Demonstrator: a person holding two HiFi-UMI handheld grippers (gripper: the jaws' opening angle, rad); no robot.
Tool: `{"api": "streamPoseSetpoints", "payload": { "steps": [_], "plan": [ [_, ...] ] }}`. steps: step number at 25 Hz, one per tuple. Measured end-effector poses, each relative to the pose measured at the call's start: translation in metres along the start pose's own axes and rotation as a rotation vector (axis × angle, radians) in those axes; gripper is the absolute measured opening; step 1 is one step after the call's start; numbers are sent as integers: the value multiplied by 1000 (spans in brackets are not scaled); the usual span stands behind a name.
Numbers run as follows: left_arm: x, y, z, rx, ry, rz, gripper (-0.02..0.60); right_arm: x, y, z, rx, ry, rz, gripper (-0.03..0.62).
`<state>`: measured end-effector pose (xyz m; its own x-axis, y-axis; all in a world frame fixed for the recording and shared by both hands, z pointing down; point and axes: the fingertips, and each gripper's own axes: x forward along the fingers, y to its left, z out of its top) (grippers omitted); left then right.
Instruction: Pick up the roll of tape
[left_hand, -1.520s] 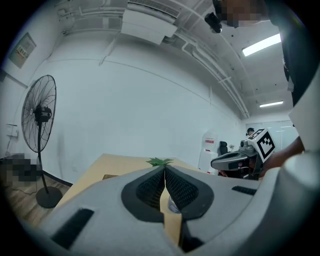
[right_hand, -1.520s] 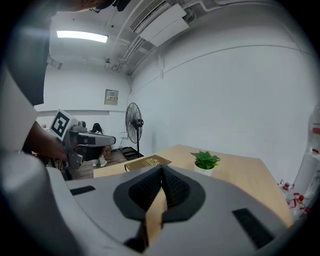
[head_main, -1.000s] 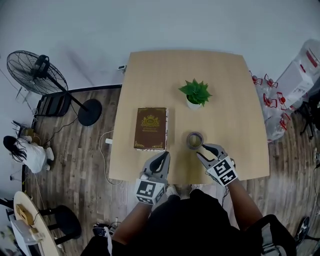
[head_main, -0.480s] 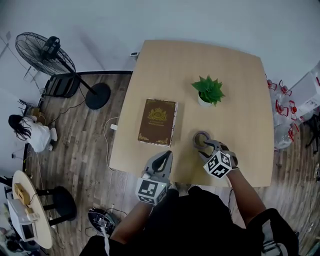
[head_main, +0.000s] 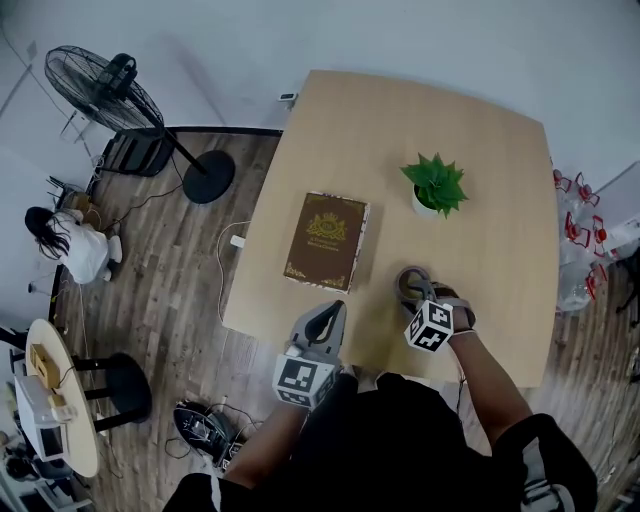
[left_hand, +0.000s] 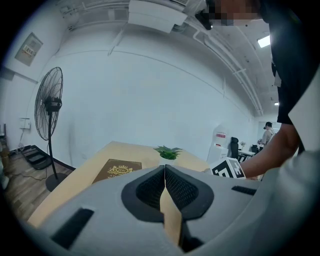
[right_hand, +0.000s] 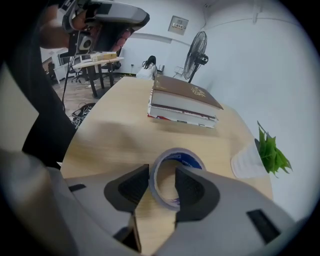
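A grey roll of tape lies flat on the wooden table near its front edge; in the right gripper view the roll shows a blue inner rim. My right gripper points steeply down over it. In its own view the right gripper has one jaw outside the ring and one inside the hole, with the roll's near wall between them. The jaws are closing, with a gap still showing at the inner pad. My left gripper hovers at the table's front edge, and in its own view the left gripper is shut on nothing.
A brown book lies left of the tape. A small potted plant stands behind the tape. A floor fan stands off the table's left side. A person sits on the floor at far left.
My right gripper has come down and rolled, from just short of the tape to straddling the roll's near wall. The left gripper has hardly moved.
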<state>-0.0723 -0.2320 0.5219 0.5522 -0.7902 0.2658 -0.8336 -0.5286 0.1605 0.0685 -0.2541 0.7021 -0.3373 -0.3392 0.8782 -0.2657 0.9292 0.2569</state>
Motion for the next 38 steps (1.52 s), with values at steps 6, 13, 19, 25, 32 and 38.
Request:
{"api": "streamPoseSetpoints", "payload": {
  "steps": [6,13,19,25,32,38],
  "plan": [
    [2,-1,-2,-10,10,4,5,10,4,-3,-24,29,19,137],
    [3,-5,1,-11,-2,8,5,13,7,-6,-59,46,35,63],
    [1,-8,3,-13,-11,11,5,12,9,-6,-72,54,39,52],
    [-3,-9,2,-7,-13,11,5,-1,4,-2,-79,37,-37,41],
    [-3,-14,6,-2,-26,-3,5,-39,-12,19,-39,-58,-186,43],
    [3,-22,8,6,-28,-26,5,-86,-31,44,46,-195,-327,43]
  ]
}}
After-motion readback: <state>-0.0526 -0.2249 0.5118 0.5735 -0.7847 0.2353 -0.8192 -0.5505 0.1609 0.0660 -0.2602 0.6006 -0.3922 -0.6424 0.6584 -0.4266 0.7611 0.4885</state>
